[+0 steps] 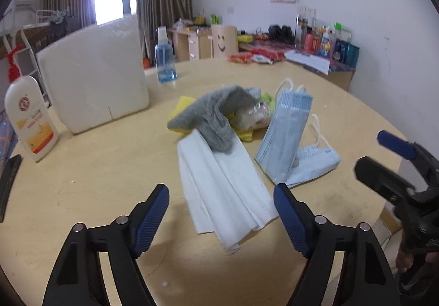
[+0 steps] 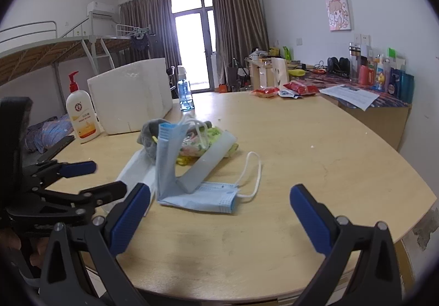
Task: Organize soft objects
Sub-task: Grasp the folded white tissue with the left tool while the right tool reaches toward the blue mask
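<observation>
1. I hold my left gripper (image 1: pixel 221 197) over the near end of the white tissue (image 1: pixel 219 185). Its fingers are apart, with nothing pinched. The tissue lies between them but does not touch them.
2. The soft things sit in one pile in the middle of the round tabletop (image 1: pixel 82 182).
3. I think the step now is to pick up the tissue. To do it well, I should go lower until both fingers are on the two sides of the folded edge.
4. Then I should squeeze slowly, so that I catch all the layers and not just the top one.
5. The grey sock (image 1: pixel 216 114) lies on the far end of the tissue. I should pull gently toward me, or the sock may slide along too.
6. My right gripper (image 2: pixel 219 204) is wide open and empty. It waits just in front of the blue face masks (image 2: pixel 197 190).
7. Now I count. I see one white tissue, folded in layers.
8. I see one grey sock.
9. I see one stack of blue masks, bent so one half stands up. I cannot tell how many masks are in it.
10. I see one yellow cloth (image 1: pixel 182 108) under the sock, and one small crinkly packet (image 1: pixel 258 114).
</observation>
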`<state>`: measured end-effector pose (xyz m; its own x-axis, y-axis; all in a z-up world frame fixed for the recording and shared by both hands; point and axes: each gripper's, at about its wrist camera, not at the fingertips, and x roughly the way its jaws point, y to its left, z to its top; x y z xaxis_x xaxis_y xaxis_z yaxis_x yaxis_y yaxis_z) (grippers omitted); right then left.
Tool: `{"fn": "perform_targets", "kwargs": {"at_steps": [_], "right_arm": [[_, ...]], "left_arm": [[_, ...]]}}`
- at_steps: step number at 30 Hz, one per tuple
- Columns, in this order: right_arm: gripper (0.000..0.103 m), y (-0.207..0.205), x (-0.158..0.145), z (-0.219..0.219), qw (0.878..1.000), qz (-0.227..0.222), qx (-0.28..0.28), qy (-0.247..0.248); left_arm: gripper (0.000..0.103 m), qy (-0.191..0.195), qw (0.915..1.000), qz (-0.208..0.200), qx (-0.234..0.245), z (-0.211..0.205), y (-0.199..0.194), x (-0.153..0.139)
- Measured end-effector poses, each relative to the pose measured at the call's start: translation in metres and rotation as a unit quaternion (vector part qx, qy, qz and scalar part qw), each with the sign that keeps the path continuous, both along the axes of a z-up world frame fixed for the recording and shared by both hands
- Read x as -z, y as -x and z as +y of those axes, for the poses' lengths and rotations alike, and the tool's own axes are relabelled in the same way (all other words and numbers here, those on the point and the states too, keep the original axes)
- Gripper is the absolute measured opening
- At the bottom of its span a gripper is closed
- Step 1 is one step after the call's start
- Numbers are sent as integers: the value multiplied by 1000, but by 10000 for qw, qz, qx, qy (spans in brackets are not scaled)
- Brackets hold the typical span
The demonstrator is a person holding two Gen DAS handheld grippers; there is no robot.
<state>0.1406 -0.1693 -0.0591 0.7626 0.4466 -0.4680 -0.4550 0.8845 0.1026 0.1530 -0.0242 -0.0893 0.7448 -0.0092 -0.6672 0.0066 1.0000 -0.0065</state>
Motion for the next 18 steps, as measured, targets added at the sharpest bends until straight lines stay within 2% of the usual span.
{"fn": "perform_targets", "kwargs": {"at_steps": [2, 4, 11, 14, 18], "right_arm": [[103, -1, -1, -1, 10000, -15, -49, -25], [103, -4, -1, 0, 10000, -32, -80, -11], [103, -12, 2, 2, 9998, 33, -194, -56], [103, -14, 4, 5, 9997, 73, -239, -44], [103, -16, 4, 10, 9993, 117, -339, -94]], "left_arm": [[64, -11, 9999, 144, -11, -1, -5, 3], [61, 67, 9996, 260, -4, 0, -12, 6], [52, -16, 9990, 447, -90, 2, -21, 12], [38, 24, 9989, 466, -92, 3, -21, 10], [28, -2, 9991, 423, -33, 4, -20, 11]]}}
